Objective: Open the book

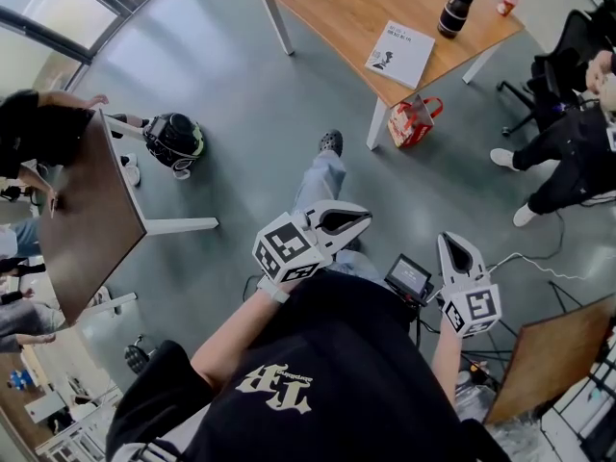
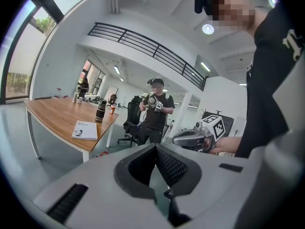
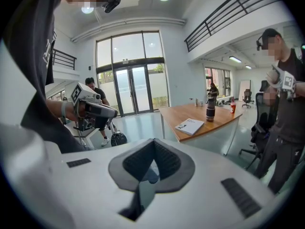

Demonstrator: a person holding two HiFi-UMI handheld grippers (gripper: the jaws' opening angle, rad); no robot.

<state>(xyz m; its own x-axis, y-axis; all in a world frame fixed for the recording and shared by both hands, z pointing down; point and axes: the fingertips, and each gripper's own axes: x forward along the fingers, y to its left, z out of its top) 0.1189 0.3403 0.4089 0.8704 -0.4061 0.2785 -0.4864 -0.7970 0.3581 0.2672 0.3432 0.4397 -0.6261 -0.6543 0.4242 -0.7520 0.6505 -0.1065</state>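
Brown wood of a side table [image 1: 87,219] is filling the left edge, and a black rounded thing [image 1: 174,140], bag or helmet I cannot tell, is resting on the grey floor just beside it. Moving right, the person is holding the left gripper [image 1: 364,218] close to the chest. Its own view is showing the ribbed pads [image 2: 167,163] meeting at the tip with nothing between them.

Far beyond it, the book [image 1: 400,53] is lying closed and flat, cover up, near the near-right corner of the long wooden table [image 1: 327,3], well apart from both grippers.

The right gripper [image 1: 447,240] is hanging near the waist, jaws likewise pressed together and empty. Farther right on that table a black bottle [image 1: 455,12] and a small red cup [image 1: 504,3] are standing.

Judging by its thinness, the book is looking like a light paperback with a bendable, probably smooth cover. It may be sliding on the wood when nudged, so one gripper should be pinning the block while the other is lifting the cover's free edge, opposite the spine. Which edge that is, I cannot tell.
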